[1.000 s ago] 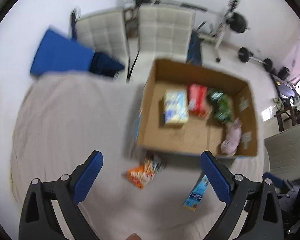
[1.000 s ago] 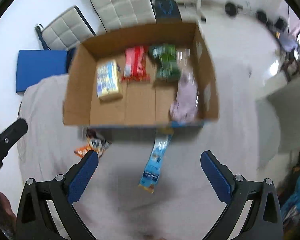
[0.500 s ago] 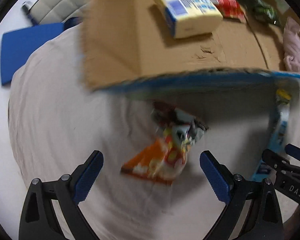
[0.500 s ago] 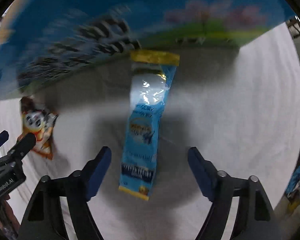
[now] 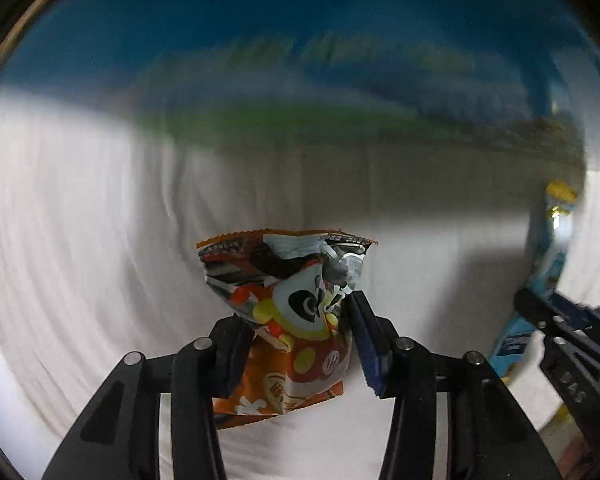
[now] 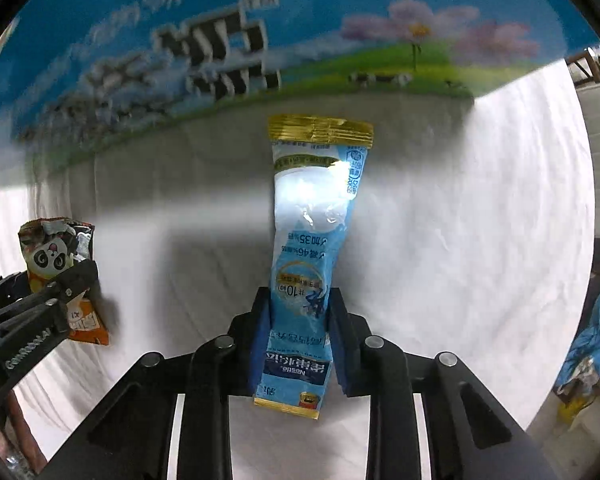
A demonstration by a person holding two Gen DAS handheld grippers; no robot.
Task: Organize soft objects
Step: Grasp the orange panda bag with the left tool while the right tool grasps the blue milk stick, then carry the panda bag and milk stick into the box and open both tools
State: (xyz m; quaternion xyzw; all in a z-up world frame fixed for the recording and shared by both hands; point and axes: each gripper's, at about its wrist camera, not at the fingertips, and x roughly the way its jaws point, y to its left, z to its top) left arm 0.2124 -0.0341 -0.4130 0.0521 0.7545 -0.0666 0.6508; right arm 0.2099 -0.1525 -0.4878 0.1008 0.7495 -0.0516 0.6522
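**Blue pads clamp two packets on the white sheet**

Blue-padded, the left gripper (image 5: 296,344) is clamped on the orange panda snack bag (image 5: 288,320), which lies crumpled on the white sheet (image 5: 80,240). The right gripper (image 6: 298,340) is closing its jaws, both pads already pressing the lower part of the long light-blue sachet (image 6: 312,248); the sachet's gold-sealed end points toward the box. Both packets lie near the sheet's far edge, side by side but apart, just in front of the printed wall of the cardboard box (image 6: 220,40), which shows blue sky, green meadow, pink trees and blurred lettering. The box casts a grey shadow over the wrinkled sheet. At the right rim of the right wrist view, a strip of floor and blue clutter (image 6: 596,340) show.
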